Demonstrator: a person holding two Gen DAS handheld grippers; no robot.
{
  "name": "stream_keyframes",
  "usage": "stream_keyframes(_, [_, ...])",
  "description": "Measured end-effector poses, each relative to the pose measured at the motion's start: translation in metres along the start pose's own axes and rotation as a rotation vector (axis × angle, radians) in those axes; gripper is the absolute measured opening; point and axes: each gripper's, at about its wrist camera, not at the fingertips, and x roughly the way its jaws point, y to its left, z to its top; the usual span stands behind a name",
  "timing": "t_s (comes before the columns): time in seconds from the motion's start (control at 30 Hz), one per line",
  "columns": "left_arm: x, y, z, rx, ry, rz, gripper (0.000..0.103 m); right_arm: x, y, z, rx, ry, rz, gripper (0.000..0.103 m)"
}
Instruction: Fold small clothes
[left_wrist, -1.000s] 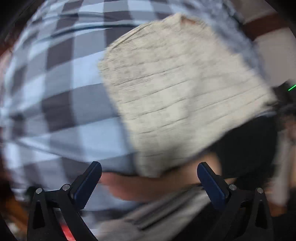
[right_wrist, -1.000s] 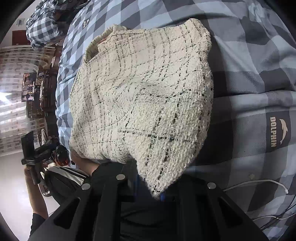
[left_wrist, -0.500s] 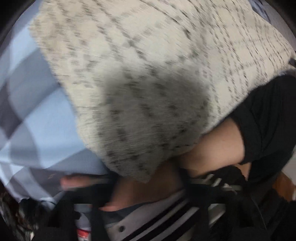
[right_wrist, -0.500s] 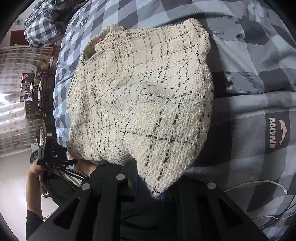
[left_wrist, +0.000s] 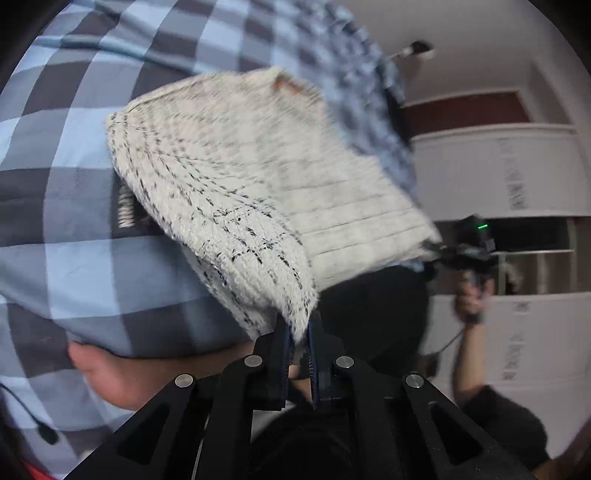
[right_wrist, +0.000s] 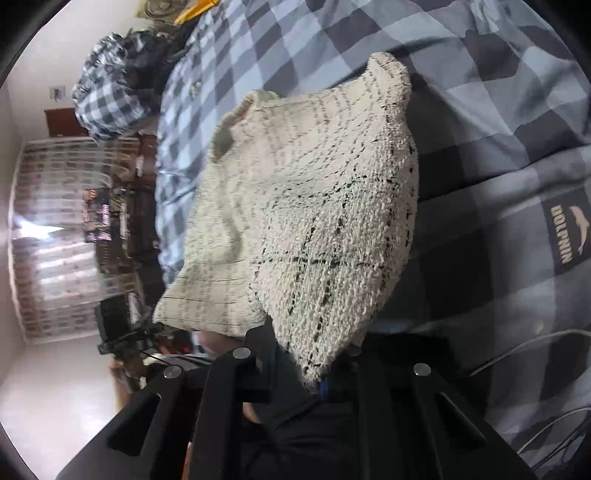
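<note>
checked bedding below; both hand-held grippers (left, right) angled down, pinching cream knit garment corners.

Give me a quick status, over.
Left gripper and right gripper both shut on cream knit garment. Garment lifted off checked bedspread. Nothing in the way.

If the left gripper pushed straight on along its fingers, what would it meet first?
The cream knit garment itself: the left gripper is already shut on its near corner, and the cloth rises right ahead. Behind it lies the checked bedspread, though depth is hard to judge here.
</note>
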Motion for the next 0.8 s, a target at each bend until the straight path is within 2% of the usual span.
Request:
stream_keyframes(0.07, [-0.016,-0.017,-0.007,0.005,-0.042,-0.061,0.006,-0.008,0.005,-0.009,0.012,-0.002,0.061,0.013])
stream_keyframes(0.17, [-0.039,-0.013,-0.004,-0.006,-0.116,-0.145,0.005,-0.022,0.016,-0.024,-0.001,-0.027,0.098,0.013])
stream_keyframes(0.23, [-0.056,-0.002,-0.004,-0.031,-0.186,-0.173,0.003,-0.034,0.020,-0.033,-0.010,-0.051,0.127,0.012])
stream_keyframes(0.33, [-0.052,0.027,0.014,-0.117,-0.246,-0.199,0.002,-0.038,0.014,-0.030,0.018,-0.079,0.113,0.012])
stream_keyframes(0.4, [-0.034,0.049,0.035,-0.198,-0.238,-0.127,0.002,-0.028,0.004,-0.011,0.069,-0.072,0.103,0.012])
stream_keyframes(0.43, [-0.025,0.054,0.044,-0.202,-0.206,-0.128,0.002,-0.022,-0.002,-0.002,0.099,-0.063,0.100,0.012])
stream_keyframes(0.53, [-0.010,0.042,0.052,-0.136,-0.128,-0.112,0.003,-0.003,-0.017,0.033,0.173,-0.054,0.088,0.012])
stream_keyframes(0.57, [-0.005,0.033,0.050,-0.118,-0.104,-0.105,0.003,0.001,-0.020,0.042,0.188,-0.057,0.086,0.012])
stream_keyframes(0.6, [0.004,0.019,0.045,-0.095,-0.084,-0.064,0.003,0.003,-0.021,0.052,0.198,-0.064,0.085,0.012])
stream_keyframes(0.63, [0.013,0.008,0.039,-0.053,-0.055,0.018,0.003,0.005,-0.020,0.059,0.206,-0.068,0.091,0.012])
stream_keyframes(0.67, [0.014,-0.003,0.027,-0.032,-0.039,0.058,0.003,0.006,-0.019,0.066,0.207,-0.070,0.097,0.012])
stream_keyframes(0.73, [0.033,-0.020,0.016,-0.016,0.007,0.113,0.003,0.005,-0.014,0.076,0.196,-0.077,0.094,0.012])
stream_keyframes(0.8, [0.036,-0.033,0.004,0.031,0.030,0.171,0.003,0.005,-0.010,0.086,0.187,-0.085,0.104,0.012])
